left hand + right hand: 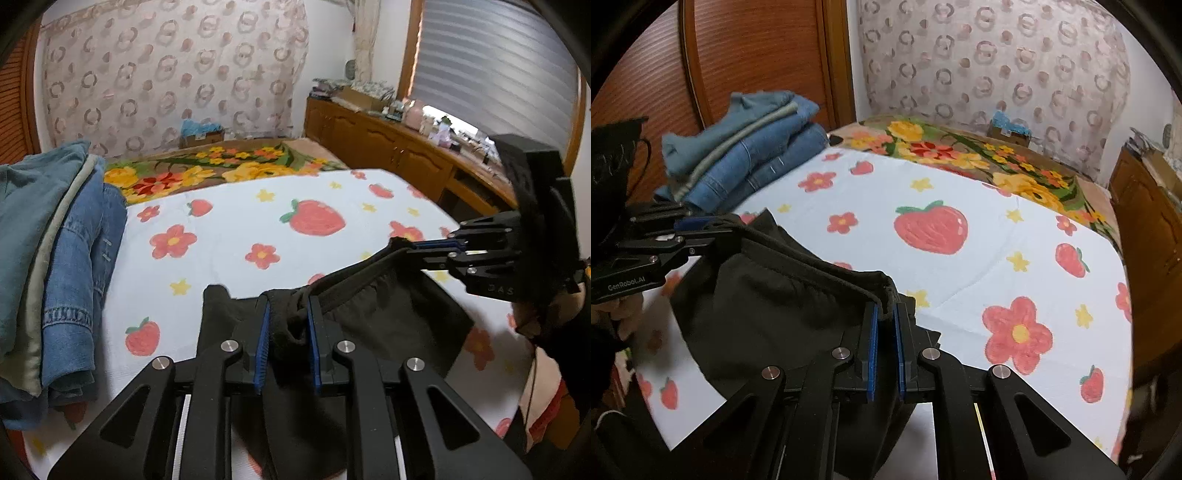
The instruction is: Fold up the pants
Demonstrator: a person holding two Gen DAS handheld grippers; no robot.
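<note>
- One strawberry-print sheet [229,266] spreads beyond both grippers.
- One stack of folded denim [66,258] sits left of the left gripper [287,317].
- One pair of black pants [768,295] hangs between the grippers, waistband stretched.
- Left gripper and right gripper [884,317] are each clamped on a waistband end.

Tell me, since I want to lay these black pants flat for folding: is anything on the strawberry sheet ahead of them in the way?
Nothing visible. Both the left gripper and right gripper pinch the pants waistband; the sheet ahead is bare. The folded stack sits off at its edge.

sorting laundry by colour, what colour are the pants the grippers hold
Black pants, clearest in the right wrist view.
</note>
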